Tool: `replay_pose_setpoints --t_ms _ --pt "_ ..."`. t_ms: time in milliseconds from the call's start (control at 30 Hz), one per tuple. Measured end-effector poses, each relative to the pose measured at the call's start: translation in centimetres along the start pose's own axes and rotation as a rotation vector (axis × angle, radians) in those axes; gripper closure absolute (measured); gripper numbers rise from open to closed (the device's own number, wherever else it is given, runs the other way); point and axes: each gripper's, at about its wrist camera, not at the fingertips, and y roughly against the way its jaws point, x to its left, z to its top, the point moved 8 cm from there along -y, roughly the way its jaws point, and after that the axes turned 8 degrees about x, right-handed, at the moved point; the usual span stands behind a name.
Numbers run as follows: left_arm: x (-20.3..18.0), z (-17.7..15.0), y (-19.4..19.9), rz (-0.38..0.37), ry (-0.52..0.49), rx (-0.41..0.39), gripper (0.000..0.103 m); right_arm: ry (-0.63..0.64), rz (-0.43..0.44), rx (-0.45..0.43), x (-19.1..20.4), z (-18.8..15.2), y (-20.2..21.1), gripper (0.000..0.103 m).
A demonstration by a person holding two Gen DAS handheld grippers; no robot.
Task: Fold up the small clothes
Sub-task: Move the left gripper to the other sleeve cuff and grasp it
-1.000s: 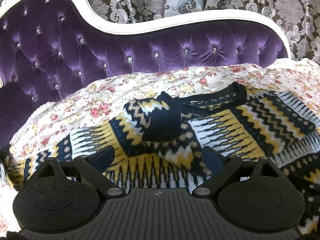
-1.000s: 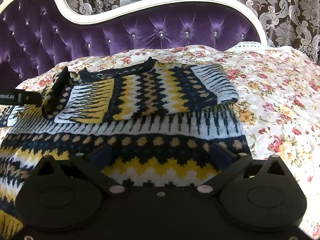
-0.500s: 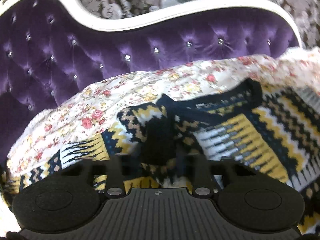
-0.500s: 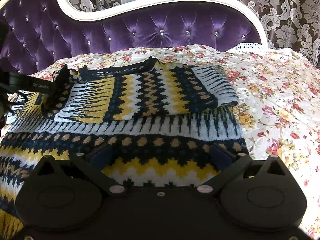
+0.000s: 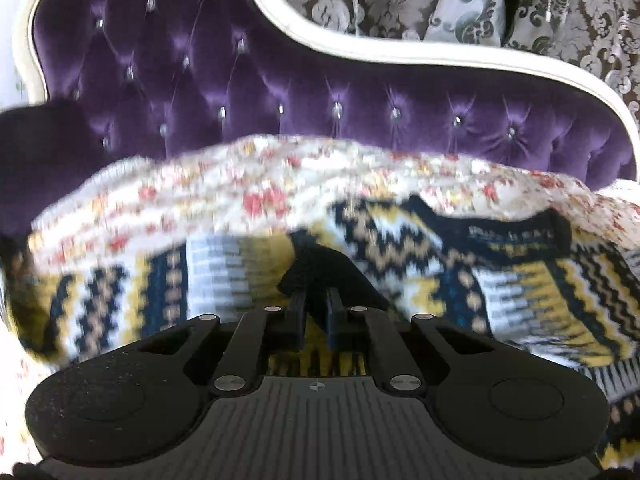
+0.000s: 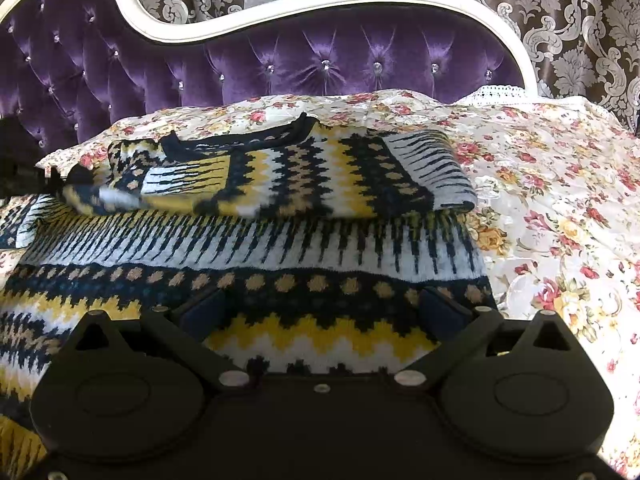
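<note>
Sweater: knitted pullover (image 6: 280,248) in navy, yellow, white and tan zigzag bands, lying on the bed, its upper part folded over into a flat slab on the lower body.
Long axis: the folded upper slab runs left to right across the right wrist view; the dark neckline (image 6: 240,140) sits at the far edge, towards the headboard.
Cuff: dark ribbed sleeve end (image 5: 320,272), bunched just in front of the left tool.
Left gripper: (image 5: 316,316) jaws drawn nearly together, pinching the cuff; the cloth around it is motion-blurred.
Right gripper: (image 6: 320,308) jaws spread wide, low over the sweater's near hem band; whether they touch the knit cannot be told.
Bed: floral quilt (image 6: 560,200) of red and yellow roses on cream, under the sweater and bare to its right.
Headboard: tufted purple velvet (image 6: 320,64) with crystal buttons and a curved white frame.
Backdrop: brown and silver damask curtain (image 6: 580,8).
</note>
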Motion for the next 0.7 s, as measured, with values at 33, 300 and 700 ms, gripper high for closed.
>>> replay_pose_setpoints --t_ms 33,300,700 --pt "0.0 -0.7 0.0 -0.003 -0.002 0.017 0.093 -0.002 0.001 0.001 0.0 0.0 0.0 0.001" --pt "0.8 -2.8 0.9 0.025 -0.038 0.055 0.09 -0.008 0.009 0.004 0.0 0.1 -0.1 0.001" --pt "-2.0 0.0 1.1 0.035 -0.126 -0.034 0.068 -0.015 0.04 -0.009 -0.2 0.2 0.1 0.001"
